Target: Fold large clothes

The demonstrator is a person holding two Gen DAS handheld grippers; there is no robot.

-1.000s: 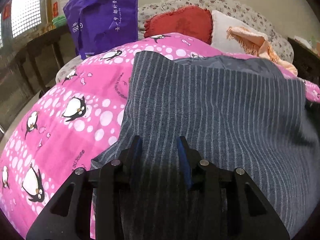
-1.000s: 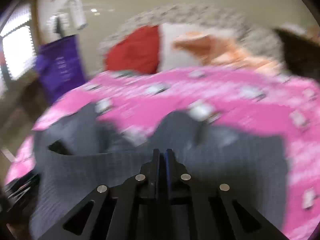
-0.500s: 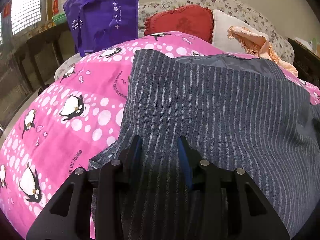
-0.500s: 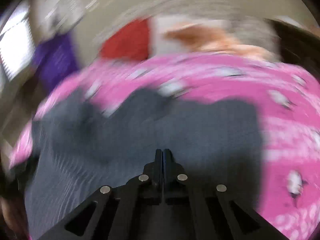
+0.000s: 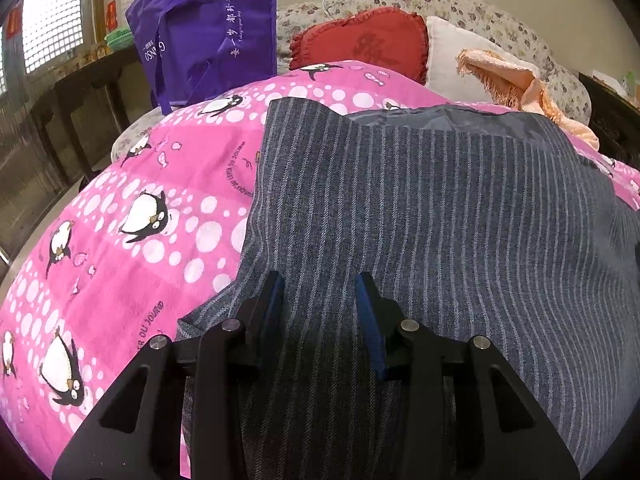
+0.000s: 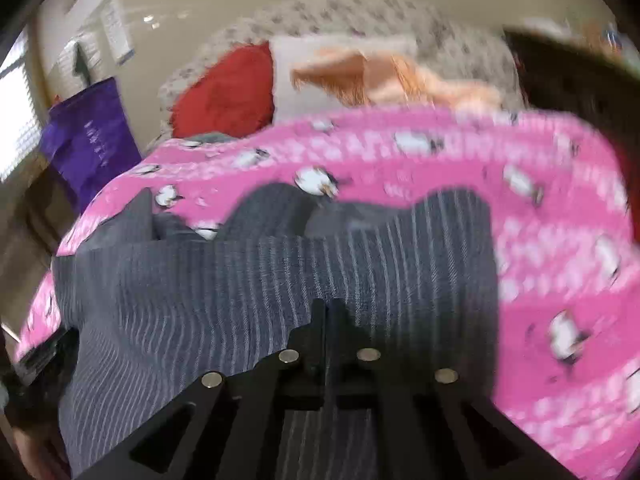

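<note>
The dark grey pinstriped woollen garment (image 5: 420, 220) lies spread on the pink penguin-print quilt (image 5: 160, 184), reaching away from both tongs. The left gripper (image 5: 319, 300) hovers spread over its near edge. The right gripper (image 6: 327, 312), over the same garment, is pressed together; whether it pinches cloth I cannot tell.

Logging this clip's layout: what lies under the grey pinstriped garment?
The grey pinstriped garment lies spread on a pink penguin-print blanket, which shows around its edges. Whatever sits beneath the garment's middle, and under the blanket, is covered.

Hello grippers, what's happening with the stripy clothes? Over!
Left gripper open over grey striped garment. Right gripper shut. Garment spread on pink penguin blanket. Nothing in the way.
</note>
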